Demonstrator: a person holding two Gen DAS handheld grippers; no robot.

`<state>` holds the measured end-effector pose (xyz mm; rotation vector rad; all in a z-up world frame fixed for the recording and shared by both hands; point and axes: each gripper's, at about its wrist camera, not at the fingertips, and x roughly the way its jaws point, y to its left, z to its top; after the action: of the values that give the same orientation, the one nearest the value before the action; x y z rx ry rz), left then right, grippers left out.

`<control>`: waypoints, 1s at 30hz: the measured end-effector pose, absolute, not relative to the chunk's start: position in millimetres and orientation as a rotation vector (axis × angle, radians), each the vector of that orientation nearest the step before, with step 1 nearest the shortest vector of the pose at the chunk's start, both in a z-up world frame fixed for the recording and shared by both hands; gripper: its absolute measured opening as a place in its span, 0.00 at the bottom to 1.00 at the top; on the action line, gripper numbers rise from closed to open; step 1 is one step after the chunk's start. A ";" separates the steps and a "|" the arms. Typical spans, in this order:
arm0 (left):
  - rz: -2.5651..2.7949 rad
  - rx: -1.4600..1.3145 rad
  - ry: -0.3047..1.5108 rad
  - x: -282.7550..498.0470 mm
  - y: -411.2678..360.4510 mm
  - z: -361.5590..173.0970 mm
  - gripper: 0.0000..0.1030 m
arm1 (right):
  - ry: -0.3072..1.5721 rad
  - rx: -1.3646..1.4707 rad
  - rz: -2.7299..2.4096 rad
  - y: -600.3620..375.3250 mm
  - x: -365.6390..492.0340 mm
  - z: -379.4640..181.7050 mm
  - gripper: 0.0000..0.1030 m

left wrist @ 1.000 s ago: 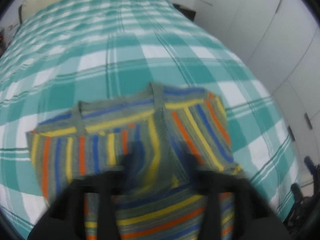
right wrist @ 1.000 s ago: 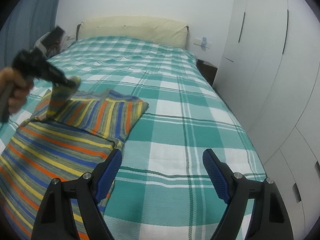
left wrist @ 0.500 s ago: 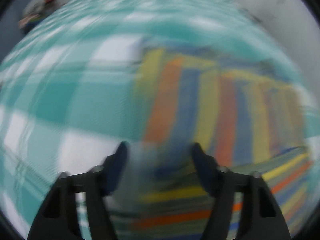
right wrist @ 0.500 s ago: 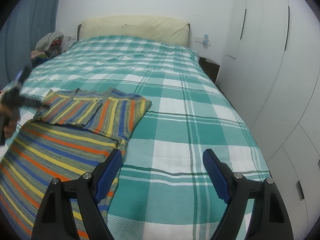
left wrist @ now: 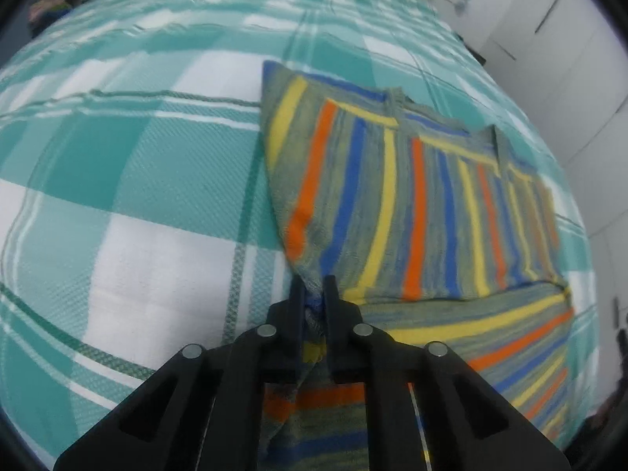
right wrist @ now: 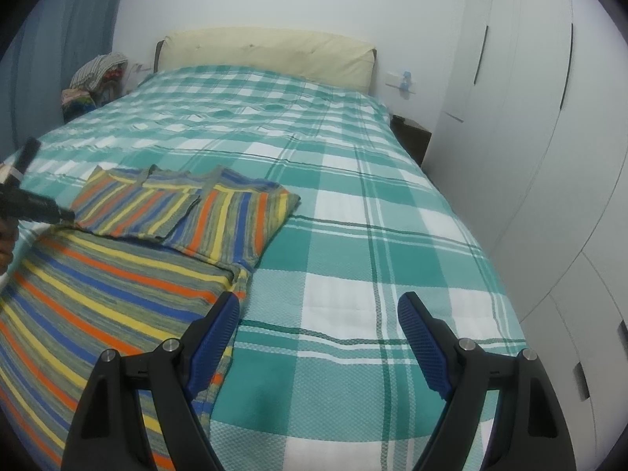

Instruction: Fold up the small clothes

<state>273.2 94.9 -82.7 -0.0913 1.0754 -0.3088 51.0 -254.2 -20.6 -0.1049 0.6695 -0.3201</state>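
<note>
A home bedroom: a bed (right wrist: pixel 353 204) with checked teal cover, padded headboard (right wrist: pixel 271 51) and white wardrobes (right wrist: pixel 549 117).

My left wrist view sits low and close over the bed (left wrist: pixel 129 180), facing the sweater (left wrist: pixel 412 204). My right wrist view looks higher, from the foot toward the headboard (right wrist: pixel 271 49). Both share the sweater.

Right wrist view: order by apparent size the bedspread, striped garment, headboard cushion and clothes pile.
1. bedspread
2. striped garment, though nearness to the camera enlarges it
3. headboard cushion
4. clothes pile
</note>
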 end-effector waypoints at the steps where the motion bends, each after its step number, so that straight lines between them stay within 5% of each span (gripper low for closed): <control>1: -0.278 -0.083 1.059 271.6 96.2 -80.7 0.05 | 0.670 -0.107 -0.322 -254.8 50.8 -21.0 0.80; 8: -0.210 -0.088 1.049 281.0 102.4 -86.5 0.12 | 0.680 -0.084 -0.335 -262.8 51.0 -20.0 0.80; 9: -0.203 -0.093 1.049 280.3 103.7 -85.3 0.16 | 0.684 -0.084 -0.334 -262.4 51.7 -20.7 0.80; 13: -0.137 -0.065 1.033 264.6 110.2 -74.3 0.64 | 0.691 -0.090 -0.330 -261.3 52.6 -21.9 0.80; 17: -0.148 0.001 0.997 222.3 122.3 -51.6 0.72 | 0.687 -0.079 -0.328 -261.8 51.4 -21.2 0.80; 21: -0.132 0.084 0.956 177.9 133.8 -40.1 0.94 | 0.717 -0.066 -0.302 -261.5 49.4 -25.9 0.80; 30: 0.103 -0.051 0.945 198.5 244.4 -98.3 1.00 | 0.808 0.028 -0.410 -307.6 55.9 -86.2 0.83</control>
<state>198.5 244.4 -98.3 -0.0506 0.9448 0.1026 55.9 -307.6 -86.2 0.0282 0.8082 -0.4102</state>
